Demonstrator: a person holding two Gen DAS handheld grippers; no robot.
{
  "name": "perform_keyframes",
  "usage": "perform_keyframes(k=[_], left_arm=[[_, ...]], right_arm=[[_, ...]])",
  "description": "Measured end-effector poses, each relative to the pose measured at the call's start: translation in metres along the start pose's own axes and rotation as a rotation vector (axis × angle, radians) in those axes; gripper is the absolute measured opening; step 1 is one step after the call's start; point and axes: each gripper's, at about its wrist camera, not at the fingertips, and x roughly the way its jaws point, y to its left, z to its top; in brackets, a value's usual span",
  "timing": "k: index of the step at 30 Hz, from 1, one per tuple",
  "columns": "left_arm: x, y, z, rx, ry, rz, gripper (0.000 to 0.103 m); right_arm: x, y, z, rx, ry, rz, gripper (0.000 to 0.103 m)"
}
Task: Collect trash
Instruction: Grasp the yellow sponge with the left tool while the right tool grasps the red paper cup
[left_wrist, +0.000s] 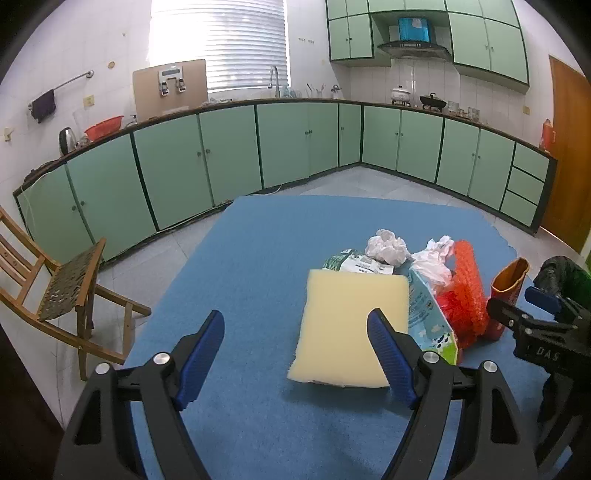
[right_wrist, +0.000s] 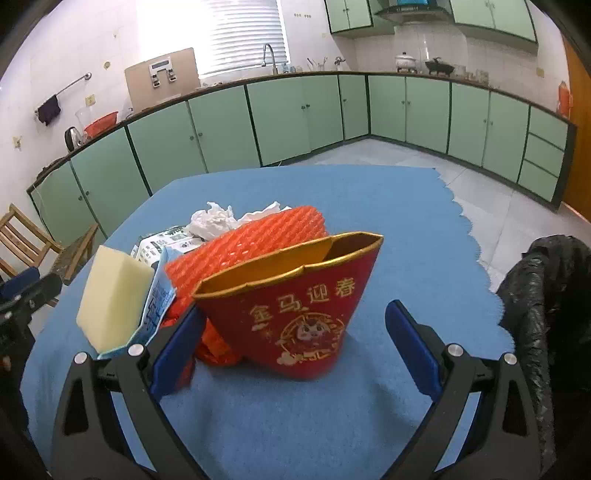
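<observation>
- Left wrist view: left gripper (left_wrist: 295, 341) gapes wide, empty, beside the foam block (left_wrist: 351, 325) on the bench (left_wrist: 240, 258).
- Right gripper (right_wrist: 293, 334) spread apart, straddling the red paper box (right_wrist: 295, 310) right of that foam block (right_wrist: 110, 295).

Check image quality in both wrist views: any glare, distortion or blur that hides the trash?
Left wrist: the window blinds blow out to white, the counter bows from fisheye, black vignette fills the corners; the foam block and left tool are sharp. Right wrist: same window glare and curvature; the red paper bag is crisp, its print readable, between the right tool's open fingers.
</observation>
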Motion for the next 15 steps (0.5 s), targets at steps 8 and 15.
perform_keyframes(k=[8, 15], left_arm=[[0.014, -0.010, -0.004, 0.016, 0.040, -0.025, 0.079], [0.032, -0.025, -0.008, 0.009, 0.093, -0.074, 0.082]], right_arm=[[-0.003, 0.003, -0.001, -0.017, 0.006, 0.047, 0.077], [-0.014, -0.001, -0.003, -0.018, 0.013, 0.065, 0.061]])
